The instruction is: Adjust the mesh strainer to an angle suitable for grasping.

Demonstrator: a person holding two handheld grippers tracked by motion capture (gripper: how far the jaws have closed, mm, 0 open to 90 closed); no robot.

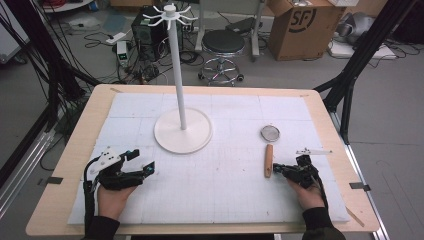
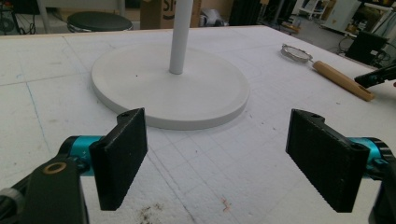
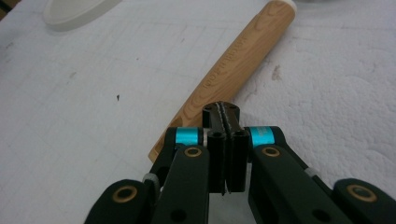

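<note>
Resting on the white foam mat [image 1: 225, 185], the small metal mesh strainer w/ wooden handle [image 1: 269, 159] lies right of the white round-based hanger stand [image 1: 182, 131]. R gripper [image 3: 223, 112], jaws pressed together w/ nothing between, sits over the handle's near end. L gripper [image 2: 217, 158], jaws wide apart, is left of the stand, nearer the person.

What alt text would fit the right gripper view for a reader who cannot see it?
The right gripper has its black jaws shut with nothing between them, tips just above the wooden handle lying aslant on the white mat. The edge of a white stand base shows at the top left.
</note>
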